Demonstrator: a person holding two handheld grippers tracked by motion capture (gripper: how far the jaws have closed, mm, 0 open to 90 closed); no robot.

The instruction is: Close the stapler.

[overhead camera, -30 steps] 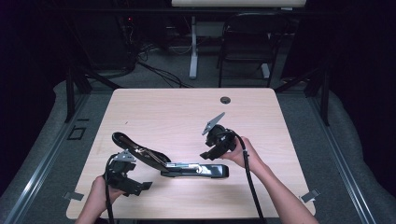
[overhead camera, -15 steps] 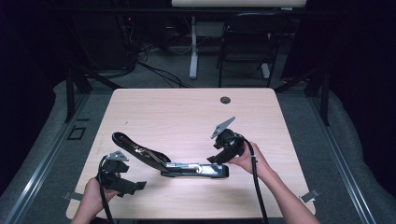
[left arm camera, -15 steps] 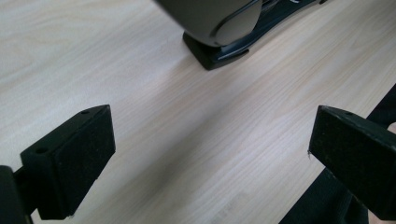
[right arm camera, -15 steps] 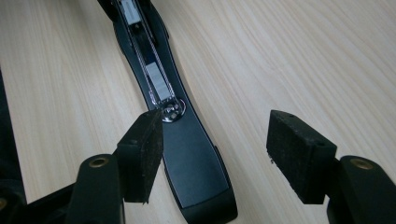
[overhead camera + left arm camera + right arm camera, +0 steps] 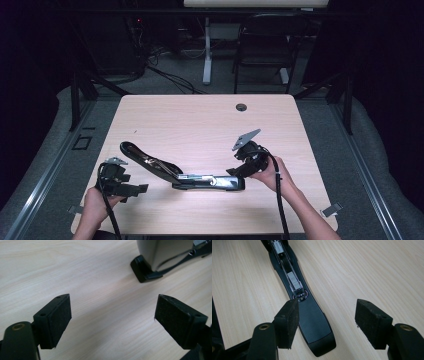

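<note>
A black stapler (image 5: 200,180) lies swung open on the wooden table (image 5: 200,125), its base flat and its top arm (image 5: 145,160) slanting up to the left. My right gripper (image 5: 235,172) stands open at the base's right end. In the right gripper view that gripper (image 5: 327,320) straddles the rounded end of the base (image 5: 312,317), with the pads off it. My left gripper (image 5: 142,189) sits near the front left, apart from the stapler. Its jaws (image 5: 112,320) have just been closing a little but stay open over bare wood, with the stapler's end (image 5: 142,267) ahead.
A round cable hole (image 5: 241,107) sits near the table's far edge. Beyond the table stand a dark chair (image 5: 265,45) and a white desk leg (image 5: 206,55). Cables trail from both grippers toward the front edge.
My left gripper has drawn back to the left, away from the stapler's raised arm. My right gripper has slid right toward the end of the base. The stapler has stayed put.
</note>
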